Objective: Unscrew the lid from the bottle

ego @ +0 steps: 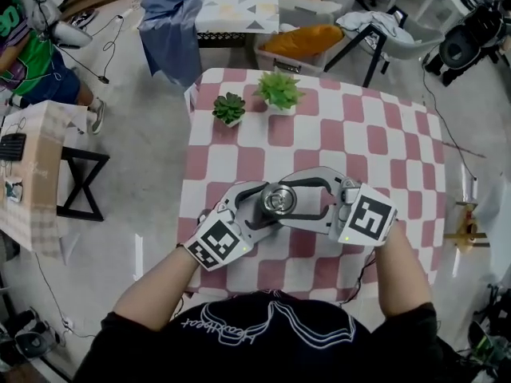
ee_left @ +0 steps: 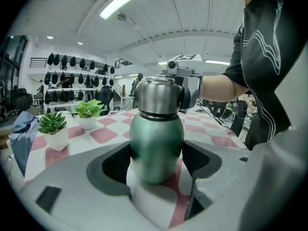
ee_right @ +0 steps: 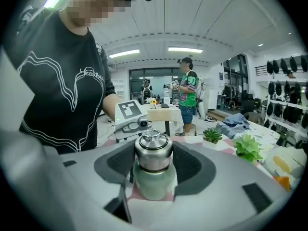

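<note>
A green bottle (ee_left: 156, 138) with a steel lid (ego: 279, 200) stands upright on the pink-and-white checked table (ego: 383, 134), near its front edge. My left gripper (ego: 266, 208) comes in from the lower left and is shut on the green body (ee_right: 154, 184); both pads press its sides in the left gripper view. From the right, my right gripper (ego: 294, 201) reaches higher up and is shut on the lid (ee_right: 153, 150), its dark pads against the steel on either side. The lid sits straight on the neck.
Two small potted plants (ego: 229, 108) (ego: 279, 90) stand at the table's far side. A side table (ego: 32, 174) and a black stool are to the left on the floor. A person in a green shirt (ee_right: 187, 93) stands in the background.
</note>
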Action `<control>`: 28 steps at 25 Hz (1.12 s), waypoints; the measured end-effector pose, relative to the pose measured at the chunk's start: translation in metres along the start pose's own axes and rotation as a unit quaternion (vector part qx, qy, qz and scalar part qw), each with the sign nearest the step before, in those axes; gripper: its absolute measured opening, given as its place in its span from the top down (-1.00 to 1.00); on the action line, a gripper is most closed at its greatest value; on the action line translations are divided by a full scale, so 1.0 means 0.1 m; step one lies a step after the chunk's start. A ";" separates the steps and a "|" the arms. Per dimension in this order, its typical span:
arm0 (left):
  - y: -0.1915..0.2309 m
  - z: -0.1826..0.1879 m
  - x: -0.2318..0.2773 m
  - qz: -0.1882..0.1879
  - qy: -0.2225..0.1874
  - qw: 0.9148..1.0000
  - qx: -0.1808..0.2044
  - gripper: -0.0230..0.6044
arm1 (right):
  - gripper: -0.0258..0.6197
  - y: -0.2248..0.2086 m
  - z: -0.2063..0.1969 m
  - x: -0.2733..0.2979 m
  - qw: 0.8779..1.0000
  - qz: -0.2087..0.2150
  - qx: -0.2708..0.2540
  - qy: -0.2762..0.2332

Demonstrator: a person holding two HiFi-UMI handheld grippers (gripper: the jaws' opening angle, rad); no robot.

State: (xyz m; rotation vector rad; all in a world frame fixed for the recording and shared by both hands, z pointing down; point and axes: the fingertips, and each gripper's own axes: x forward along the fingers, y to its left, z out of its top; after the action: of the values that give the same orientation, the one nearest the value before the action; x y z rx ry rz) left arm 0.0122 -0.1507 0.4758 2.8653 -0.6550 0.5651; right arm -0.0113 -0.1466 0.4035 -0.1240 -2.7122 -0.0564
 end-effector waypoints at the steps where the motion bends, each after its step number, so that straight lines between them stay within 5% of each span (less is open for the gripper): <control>1: 0.00 0.00 0.00 0.000 0.000 1.000 0.000 -0.16 | 0.14 0.00 0.00 0.00 1.000 0.011 -0.002 0.000; 11: 0.02 0.00 -0.01 0.001 -0.003 1.000 0.000 -0.16 | 0.12 -0.02 -0.01 0.01 1.000 0.027 0.005 0.015; 13: 0.02 -0.01 -0.01 0.002 -0.001 1.000 -0.001 -0.16 | -0.07 -0.01 -0.02 0.03 1.000 0.008 0.011 0.020; 19: 0.02 -0.01 -0.01 0.014 0.005 1.000 -0.006 -0.16 | -0.12 -0.03 0.05 0.01 0.992 -0.122 0.024 -0.012; 28: 0.03 -0.02 0.00 0.048 0.003 0.999 -0.020 -0.16 | 0.00 -0.05 0.06 -0.09 0.949 -0.299 0.084 -0.055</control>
State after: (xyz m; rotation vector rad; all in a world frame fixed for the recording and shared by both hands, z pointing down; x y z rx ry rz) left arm 0.0099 -0.1523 0.4780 2.8061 -0.7972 0.5670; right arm -0.0056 -0.1524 0.3944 0.7684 -2.7466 0.0049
